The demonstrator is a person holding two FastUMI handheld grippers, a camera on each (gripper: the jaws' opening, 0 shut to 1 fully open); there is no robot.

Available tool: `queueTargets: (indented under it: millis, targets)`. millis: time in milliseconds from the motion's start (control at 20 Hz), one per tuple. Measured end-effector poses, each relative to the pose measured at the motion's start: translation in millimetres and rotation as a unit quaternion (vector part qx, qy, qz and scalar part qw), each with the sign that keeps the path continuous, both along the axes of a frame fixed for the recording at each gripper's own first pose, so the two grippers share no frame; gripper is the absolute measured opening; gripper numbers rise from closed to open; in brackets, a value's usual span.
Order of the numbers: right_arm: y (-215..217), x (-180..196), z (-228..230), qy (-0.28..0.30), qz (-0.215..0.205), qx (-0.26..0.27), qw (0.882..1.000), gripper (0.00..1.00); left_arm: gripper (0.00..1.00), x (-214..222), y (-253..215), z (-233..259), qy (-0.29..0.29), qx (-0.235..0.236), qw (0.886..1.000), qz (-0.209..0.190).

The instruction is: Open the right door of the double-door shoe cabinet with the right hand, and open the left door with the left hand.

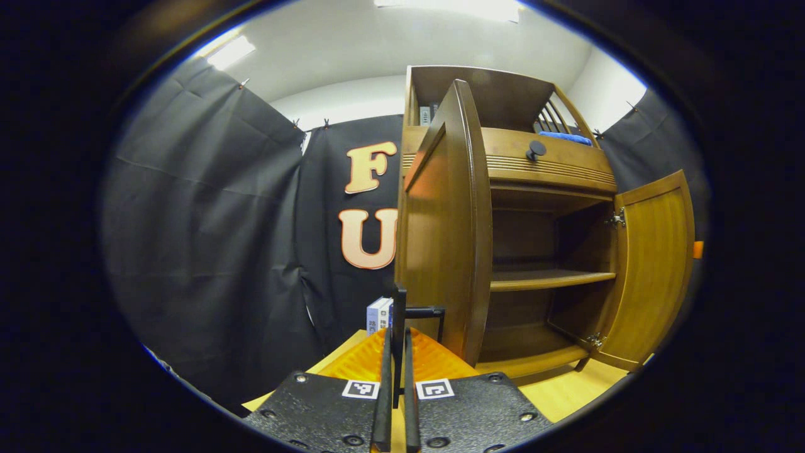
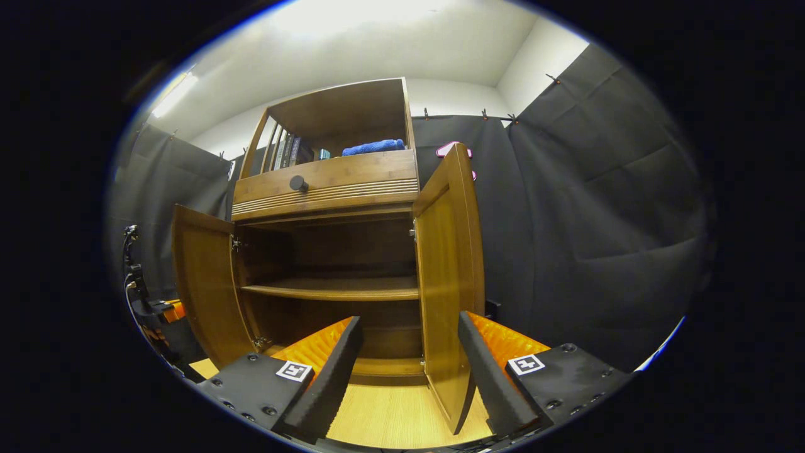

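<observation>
— Black left tongs [image 1: 396, 352]?
— Clenched on the left door's thin black handle [image 1: 422, 312].
— Right tongs [image 2: 409, 352]?
— Released, straddling the brown wooden right door [image 2: 448, 277]; cabinet [image 2: 333, 182] on pale counter [image 2: 390, 415].

blue cloth [image 2: 373, 146] on top shelf, books [image 2: 290, 151] beside it, small box [image 1: 378, 314]

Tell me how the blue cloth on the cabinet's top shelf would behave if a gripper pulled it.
The blue cloth lies slumped and folded, so it is probably floppy and light. It would likely drag and unfold rather than slide whole, and seems unlikely to break.
</observation>
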State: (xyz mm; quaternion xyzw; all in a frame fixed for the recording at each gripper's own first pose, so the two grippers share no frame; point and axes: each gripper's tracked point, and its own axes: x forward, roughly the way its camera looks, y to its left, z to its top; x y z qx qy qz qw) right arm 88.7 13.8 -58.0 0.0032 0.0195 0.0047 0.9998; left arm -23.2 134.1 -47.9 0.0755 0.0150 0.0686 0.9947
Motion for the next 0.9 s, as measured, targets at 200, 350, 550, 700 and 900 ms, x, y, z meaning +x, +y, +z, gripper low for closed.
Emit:
queueTargets:
  millis: [200, 350, 550, 700, 900]
  targets:
    - [2, -1, 0, 0.001, 0.000, -0.003, 1.000, 0.98, 0.06, 2, 17, 1, 0.008, -0.014, 1.000, -0.026]
    - [2, 0, 1, 0.001, -0.001, -0.006, 1.000, 0.98, 0.06, 5, 29, 2, 0.024, 0.030, 0.998, -0.048]
    - [6, 1, 3, 0.002, 0.001, -0.008, 1.000, 0.89, 0.10, 13, 36, 2, 0.031, 0.023, 0.995, -0.092]
    - [12, 4, 4, 0.003, 0.010, -0.009, 1.000, 1.00, 0.10, 14, 38, -4, 0.036, -0.002, 0.991, -0.128]
    - [17, 8, 1, 0.008, 0.023, -0.002, 1.000, 0.89, 0.12, 0, 43, -4, 0.053, 0.001, 0.989, -0.136]
